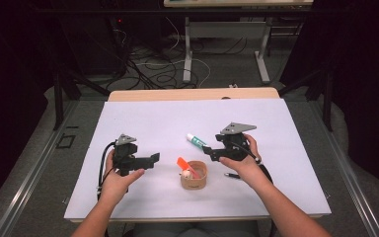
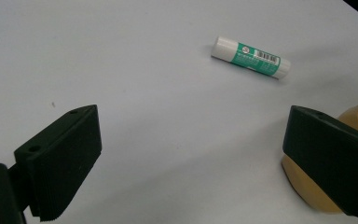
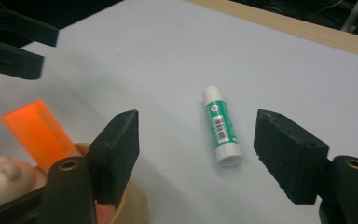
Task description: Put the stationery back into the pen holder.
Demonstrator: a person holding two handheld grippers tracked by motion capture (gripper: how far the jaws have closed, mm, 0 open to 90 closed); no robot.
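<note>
A green and white glue stick lies flat on the white table cover. Near the front stands a round wooden cup. It holds an orange piece and a small pale pink figure. My left gripper is open left of the cup, with nothing between its jaws. My right gripper is open above the table, right of the cup. The glue stick lies on the sheet beyond its jaws, apart from them.
A dark pen lies on the cover beside my right hand. The wooden table edge shows beyond the cover's far side. Cables and metal table legs are on the floor behind.
</note>
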